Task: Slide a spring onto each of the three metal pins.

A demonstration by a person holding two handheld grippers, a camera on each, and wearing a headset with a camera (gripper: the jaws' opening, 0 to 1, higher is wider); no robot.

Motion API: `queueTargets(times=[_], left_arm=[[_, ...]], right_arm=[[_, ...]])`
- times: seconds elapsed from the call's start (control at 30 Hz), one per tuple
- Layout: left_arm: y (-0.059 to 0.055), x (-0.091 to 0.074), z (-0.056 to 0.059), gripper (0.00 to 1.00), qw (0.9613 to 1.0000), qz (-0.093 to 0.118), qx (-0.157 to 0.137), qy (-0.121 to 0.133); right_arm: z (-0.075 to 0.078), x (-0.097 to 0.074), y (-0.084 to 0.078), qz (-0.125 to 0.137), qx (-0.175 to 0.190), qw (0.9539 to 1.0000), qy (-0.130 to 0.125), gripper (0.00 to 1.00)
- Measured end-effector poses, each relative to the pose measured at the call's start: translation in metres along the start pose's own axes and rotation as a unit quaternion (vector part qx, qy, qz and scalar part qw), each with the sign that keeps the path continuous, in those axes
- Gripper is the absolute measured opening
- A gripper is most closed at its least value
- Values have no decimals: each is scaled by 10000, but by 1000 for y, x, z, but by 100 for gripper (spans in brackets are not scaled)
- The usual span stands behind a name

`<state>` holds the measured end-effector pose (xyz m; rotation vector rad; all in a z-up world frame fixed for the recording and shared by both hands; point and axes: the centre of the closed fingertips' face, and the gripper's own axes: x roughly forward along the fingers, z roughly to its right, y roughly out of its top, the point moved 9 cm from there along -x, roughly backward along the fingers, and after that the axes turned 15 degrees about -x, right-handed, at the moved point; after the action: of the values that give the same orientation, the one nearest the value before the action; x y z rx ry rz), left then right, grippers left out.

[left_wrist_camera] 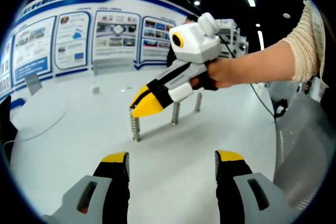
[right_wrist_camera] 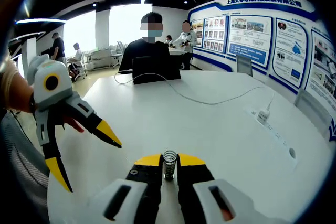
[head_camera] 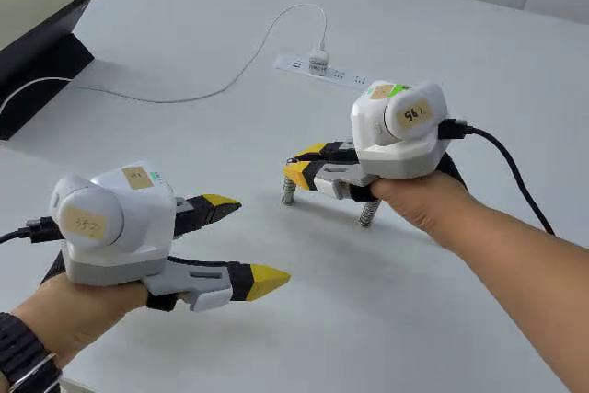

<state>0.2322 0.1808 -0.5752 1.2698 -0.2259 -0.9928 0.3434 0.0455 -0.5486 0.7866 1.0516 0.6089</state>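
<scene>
Left gripper (head_camera: 245, 238) hangs low over the white table (head_camera: 184, 135) at near left, jaws spread wide, nothing between them; its own view shows the same, both yellow tips apart over bare tabletop (left_wrist_camera: 173, 157). Right gripper (head_camera: 299, 169) is tilted down at the pin row, jaws closed in on a spring (right_wrist_camera: 169, 167), pinching it from both sides. Its own view looks straight down the coil, tips (right_wrist_camera: 169, 161) tight against it. From the left gripper view, 3 pins stand upright in a line: front pin (left_wrist_camera: 135, 128), middle pin (left_wrist_camera: 175, 113), back pin (left_wrist_camera: 198, 102). The right gripper (left_wrist_camera: 144, 104) tip sits on top of the front pin, and coils wrap that pin below the tip. The middle pin also carries coils; the back pin is too small to tell. In the head view the front pin (head_camera: 289, 192) is directly under the right gripper tips, and another coiled pin (head_camera: 368, 213) shows below the right hand; can't tell which of the other 2 it is. Left gripper (right_wrist_camera: 90, 163) also shows in the right gripper view, wide open, well apart from the pins. A power strip (head_camera: 317, 66) with a white cable (head_camera: 230, 85) lies further back on the table.
</scene>
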Motion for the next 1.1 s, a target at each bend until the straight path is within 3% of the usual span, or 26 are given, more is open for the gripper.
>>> queueTargets(times=[0.63,1.1], left_arm=[[1,-1,-1,67,10000,9,-20,36],[2,-1,0,67,10000,-1,11,52]], right_arm=[[-1,11,-12,-263,2,9996,38,12],[-1,9,-13,-246,-2,9997,-6,13]])
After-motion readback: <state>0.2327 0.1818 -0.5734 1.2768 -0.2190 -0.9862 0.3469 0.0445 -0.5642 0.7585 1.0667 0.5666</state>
